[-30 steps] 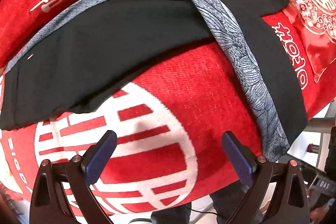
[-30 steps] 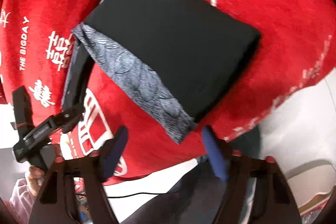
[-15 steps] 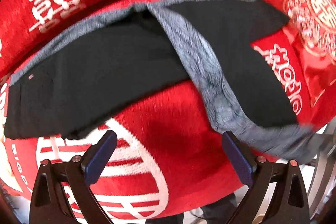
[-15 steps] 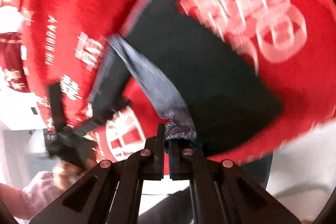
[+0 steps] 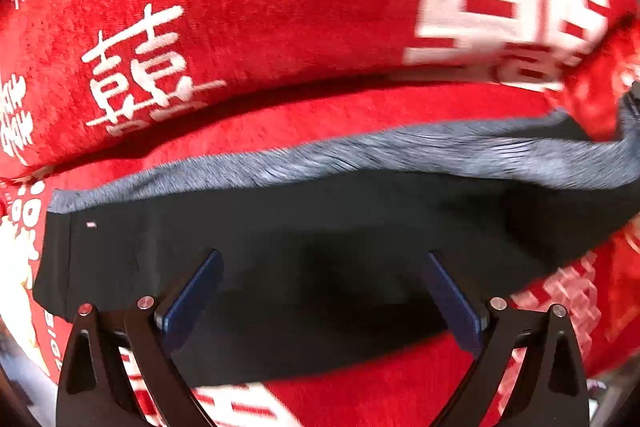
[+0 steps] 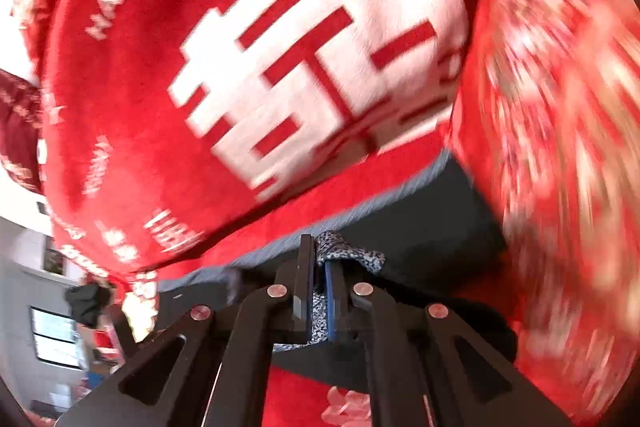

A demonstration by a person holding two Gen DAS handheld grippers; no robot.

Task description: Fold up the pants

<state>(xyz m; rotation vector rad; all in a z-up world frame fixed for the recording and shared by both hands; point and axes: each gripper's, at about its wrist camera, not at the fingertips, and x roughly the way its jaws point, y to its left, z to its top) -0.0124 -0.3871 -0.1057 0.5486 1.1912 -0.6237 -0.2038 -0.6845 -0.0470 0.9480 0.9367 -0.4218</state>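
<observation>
Black pants [image 5: 320, 227] with a grey patterned side band [image 5: 400, 155] lie across a red blanket [image 5: 280, 7]. In the left wrist view my left gripper [image 5: 322, 263] hangs open just above the black cloth, with nothing between its blue pads. In the right wrist view my right gripper [image 6: 318, 267] pinches a bunched bit of the grey patterned band [image 6: 352, 253]. Its jaws are opening a little with that cloth still between them. The rest of the black cloth [image 6: 432, 227] trails behind the fingers.
The red blanket [image 6: 140, 107] with large white characters covers the whole surface. A red patterned cushion [image 6: 560, 107] lies blurred at the right. A room with a window [image 6: 52, 339] shows past the blanket's edge at the lower left.
My right gripper shut on the end of the grey band and carried it up and across. The folded-out leg swung over onto the other. My left gripper moved over the black cloth.
</observation>
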